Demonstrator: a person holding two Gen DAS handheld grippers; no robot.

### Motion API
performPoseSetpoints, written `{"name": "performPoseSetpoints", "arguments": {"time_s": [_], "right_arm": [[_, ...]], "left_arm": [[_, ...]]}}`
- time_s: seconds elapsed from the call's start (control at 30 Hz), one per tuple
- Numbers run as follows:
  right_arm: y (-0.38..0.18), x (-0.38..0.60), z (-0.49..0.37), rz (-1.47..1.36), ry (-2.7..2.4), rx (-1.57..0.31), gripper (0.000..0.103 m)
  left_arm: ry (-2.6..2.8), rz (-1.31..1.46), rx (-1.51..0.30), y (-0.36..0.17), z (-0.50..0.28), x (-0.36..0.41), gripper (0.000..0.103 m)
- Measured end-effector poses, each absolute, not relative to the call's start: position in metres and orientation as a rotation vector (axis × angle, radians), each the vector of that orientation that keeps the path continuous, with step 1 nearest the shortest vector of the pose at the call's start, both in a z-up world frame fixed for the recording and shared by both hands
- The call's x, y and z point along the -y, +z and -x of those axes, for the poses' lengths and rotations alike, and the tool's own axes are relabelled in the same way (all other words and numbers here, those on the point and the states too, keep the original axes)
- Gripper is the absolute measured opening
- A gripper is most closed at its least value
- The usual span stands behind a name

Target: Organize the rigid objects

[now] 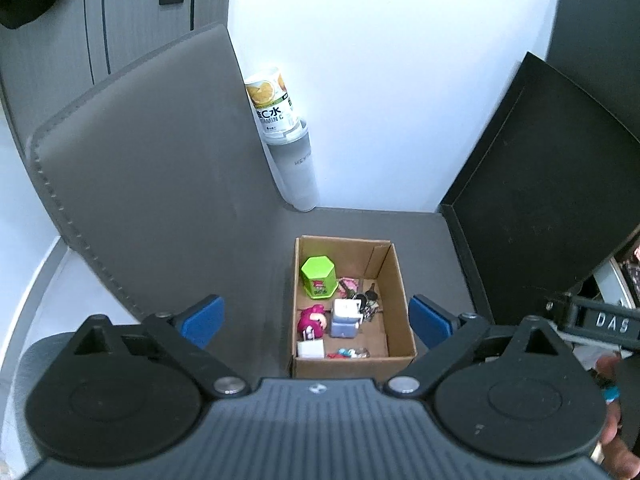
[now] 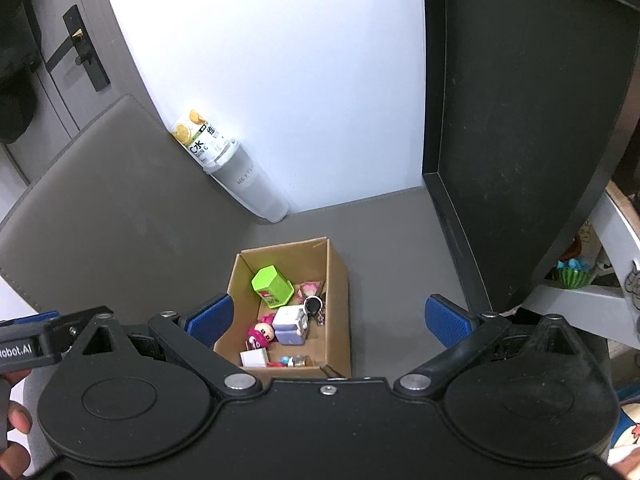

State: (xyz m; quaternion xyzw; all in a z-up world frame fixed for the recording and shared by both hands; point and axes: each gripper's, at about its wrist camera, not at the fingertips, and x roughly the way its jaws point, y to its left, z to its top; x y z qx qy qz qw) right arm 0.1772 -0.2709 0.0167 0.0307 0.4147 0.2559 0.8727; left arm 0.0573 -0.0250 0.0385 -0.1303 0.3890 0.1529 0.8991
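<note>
Cardboard box (image 1: 394, 280) on the grey desk (image 1: 420, 232) already holds the green hexagonal tub (image 1: 318, 276), pink doll (image 1: 314, 320) and other trinkets, so with left gripper (image 1: 316, 318) and right gripper (image 2: 328, 320) both spread and empty, lift clear without clipping its rim.

Open-topped box (image 1: 394, 280) flanked by mat (image 1: 152, 184), tray (image 1: 540, 200)
</note>
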Motion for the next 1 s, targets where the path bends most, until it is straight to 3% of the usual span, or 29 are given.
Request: {"name": "performPoseSetpoints", "arguments": {"time_s": [1.0], "right_arm": [[0.052,0.286,-0.136,0.006,0.548,-0.817,0.103]], "left_arm": [[0.255,0.209,-0.754,0.072,-0.016,0.055,0.099]]}}
